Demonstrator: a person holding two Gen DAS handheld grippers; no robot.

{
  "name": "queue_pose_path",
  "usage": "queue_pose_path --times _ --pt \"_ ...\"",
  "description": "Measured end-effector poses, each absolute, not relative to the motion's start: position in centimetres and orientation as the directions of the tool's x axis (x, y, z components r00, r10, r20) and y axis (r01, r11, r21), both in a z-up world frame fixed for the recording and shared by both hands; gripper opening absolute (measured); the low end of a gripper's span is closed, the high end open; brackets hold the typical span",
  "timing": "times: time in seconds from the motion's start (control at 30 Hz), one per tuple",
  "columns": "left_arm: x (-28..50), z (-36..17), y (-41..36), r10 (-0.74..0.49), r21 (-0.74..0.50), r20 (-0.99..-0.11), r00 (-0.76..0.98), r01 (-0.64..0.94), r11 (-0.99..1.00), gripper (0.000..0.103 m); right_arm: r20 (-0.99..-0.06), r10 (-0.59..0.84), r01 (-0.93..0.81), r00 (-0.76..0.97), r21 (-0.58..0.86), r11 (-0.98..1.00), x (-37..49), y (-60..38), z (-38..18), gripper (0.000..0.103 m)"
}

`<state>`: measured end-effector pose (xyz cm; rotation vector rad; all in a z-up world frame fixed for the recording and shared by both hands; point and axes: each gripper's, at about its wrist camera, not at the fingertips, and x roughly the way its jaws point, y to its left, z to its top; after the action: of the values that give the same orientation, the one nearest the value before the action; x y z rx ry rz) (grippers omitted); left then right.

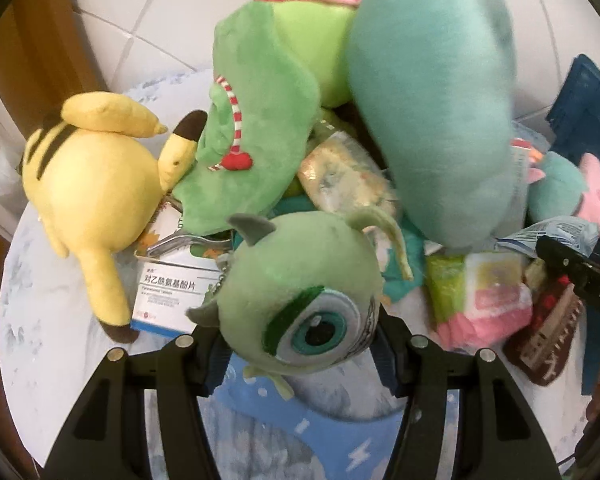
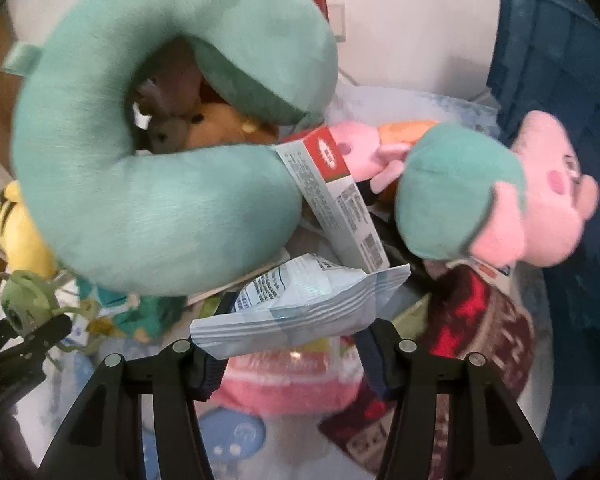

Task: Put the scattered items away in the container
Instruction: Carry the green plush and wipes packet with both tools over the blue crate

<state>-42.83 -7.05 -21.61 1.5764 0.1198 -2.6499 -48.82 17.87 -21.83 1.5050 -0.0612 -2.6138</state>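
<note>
My left gripper [image 1: 300,344] is shut on a green one-eyed monster plush [image 1: 300,300], lifted a little above the table; the same plush [image 2: 22,304] shows small at the left of the right wrist view. My right gripper [image 2: 292,344] is shut on a pale blue-and-white snack packet [image 2: 300,304]. A teal neck pillow [image 2: 140,168] lies over the pile. Beside it are a pink pig plush in a teal dress [image 2: 500,196], a yellow plush [image 1: 92,192] and a green plush [image 1: 256,136]. The dark blue crate [image 2: 560,80] stands at the right.
A white medicine box [image 1: 168,292], a grey carton [image 2: 340,208], a pink and green packet [image 1: 484,292], a dark red patterned pouch [image 2: 480,320] and blue cloth [image 1: 312,428] lie on the round white table [image 1: 40,320]. White floor tiles [image 1: 148,8] lie beyond.
</note>
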Motion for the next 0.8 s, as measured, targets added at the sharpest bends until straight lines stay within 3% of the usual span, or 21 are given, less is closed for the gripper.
queue_pose_path --times 0.8 --pt "-30.8 -14.8 1.7 0.02 -0.056 -0.808 -0.589 0.043 -0.998 0.058 -0.786 -0.229 0.275 -0.574 0.078 -0.958 -33.6 20.6 -12.9 0.055"
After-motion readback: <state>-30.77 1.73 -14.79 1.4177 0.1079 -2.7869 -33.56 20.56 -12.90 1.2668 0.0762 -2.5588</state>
